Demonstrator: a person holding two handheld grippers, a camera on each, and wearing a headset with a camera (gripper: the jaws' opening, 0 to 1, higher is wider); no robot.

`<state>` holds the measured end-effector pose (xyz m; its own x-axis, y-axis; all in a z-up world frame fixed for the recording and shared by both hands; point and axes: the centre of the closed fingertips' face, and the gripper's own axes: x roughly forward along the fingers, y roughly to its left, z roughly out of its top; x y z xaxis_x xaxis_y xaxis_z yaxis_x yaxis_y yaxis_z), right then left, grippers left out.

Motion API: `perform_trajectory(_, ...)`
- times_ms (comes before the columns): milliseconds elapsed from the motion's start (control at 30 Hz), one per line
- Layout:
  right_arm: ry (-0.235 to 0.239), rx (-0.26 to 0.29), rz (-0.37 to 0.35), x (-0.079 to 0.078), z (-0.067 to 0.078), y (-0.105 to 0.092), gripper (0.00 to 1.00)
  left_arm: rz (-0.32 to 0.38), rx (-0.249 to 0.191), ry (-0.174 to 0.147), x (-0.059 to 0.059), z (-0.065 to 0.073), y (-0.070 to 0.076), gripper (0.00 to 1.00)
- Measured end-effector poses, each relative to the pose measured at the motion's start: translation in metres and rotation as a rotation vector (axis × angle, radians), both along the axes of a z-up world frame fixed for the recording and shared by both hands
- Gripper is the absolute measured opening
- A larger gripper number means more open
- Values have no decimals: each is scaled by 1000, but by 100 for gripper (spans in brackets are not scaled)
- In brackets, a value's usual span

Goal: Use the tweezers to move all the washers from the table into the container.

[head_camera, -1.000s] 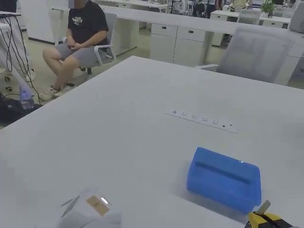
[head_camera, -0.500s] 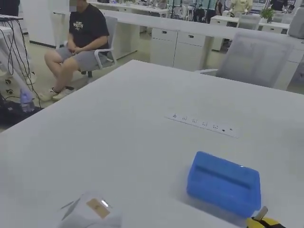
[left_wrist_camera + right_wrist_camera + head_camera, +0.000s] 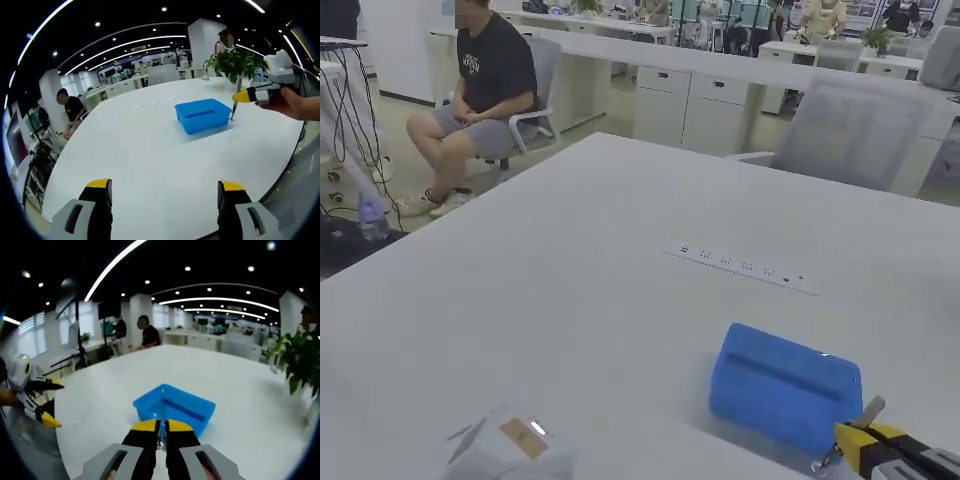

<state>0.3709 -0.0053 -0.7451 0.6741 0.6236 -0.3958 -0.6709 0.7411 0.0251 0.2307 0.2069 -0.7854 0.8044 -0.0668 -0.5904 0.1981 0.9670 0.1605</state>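
Tweezers [image 3: 163, 407]: thin steel, judged light, springy and slippery; best held mid-length. Clenched between the fingers [image 3: 146, 429] of the right gripper [image 3: 162, 429], long axis along them, tips pointing far, at the near corner of the container [image 3: 785, 385]. Left gripper [image 3: 165, 186]: fingers released, over bare surface [image 3: 570, 300].

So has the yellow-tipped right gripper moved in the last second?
Yes: in the head view the right gripper has edged forward alongside the near right corner of the blue plastic container.
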Motion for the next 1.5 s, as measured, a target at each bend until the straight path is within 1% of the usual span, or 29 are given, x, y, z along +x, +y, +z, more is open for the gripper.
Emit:
perform_trajectory(100,-39,20,-1,9,18,5,1,2,-1,-1,0,0,0,89)
perform_trajectory(200,-55,14,7,18,23,10,1,2,-3,-4,0,1,0,89)
perform_trajectory(300,-66,0,11,27,21,15,1,6,-4,-5,0,1,1,89)
perform_trajectory(367,-65,-9,5,33,17,17,1,7,-5,-7,0,1,1,89)
perform_trajectory(433,-55,-18,-1,39,9,19,1,7,-6,-4,0,1,1,89)
perform_trajectory(467,-52,-29,-2,47,2,17,1,6,-5,-3,0,0,1,89)
perform_trajectory(533,-43,-43,-1,51,-5,19,2,5,-5,-2,0,0,1,89)
perform_trajectory(633,-31,-67,-6,63,-23,17,2,2,-2,7,-1,-1,0,88)
perform_trajectory(767,-1,-75,-20,65,-35,15,2,-4,3,18,-1,-3,-1,88)
perform_trajectory(833,17,-80,-29,68,-46,12,2,-3,4,23,-1,-4,0,88)
perform_trajectory(933,33,-72,-43,65,-51,8,2,-2,5,29,-1,-6,0,88)
perform_trajectory(967,36,-73,-45,65,-53,7,2,-3,8,34,-2,-7,0,88)
perform_trajectory(1033,41,-77,-50,65,-57,4,2,-7,8,36,-1,-7,-1,88)
perform_trajectory(1067,26,-59,-52,65,-54,5,2,-9,11,38,-1,-8,-1,88)
perform_trajectory(1100,34,-67,-54,64,-55,4,2,-10,12,41,-2,-8,-1,88)
perform_trajectory(1233,35,-67,-54,64,-55,4,2,-13,11,45,-2,-8,-2,88)
perform_trajectory(1333,46,-54,-43,64,-55,5,3,-15,12,46,-2,-9,-2,88)
perform_trajectory(1400,45,-77,-22,65,-53,4,2,-16,12,47,-2,-8,-2,88)
perform_trajectory(1433,38,-75,-17,66,-48,3,2,-17,11,45,-2,-8,-2,88)
perform_trajectory(1467,19,-60,-6,66,-39,4,2,-17,7,40,-2,-7,-3,88)
perform_trajectory(1500,2,-37,13,65,-25,6,2,-18,5,39,-2,-7,-3,88)
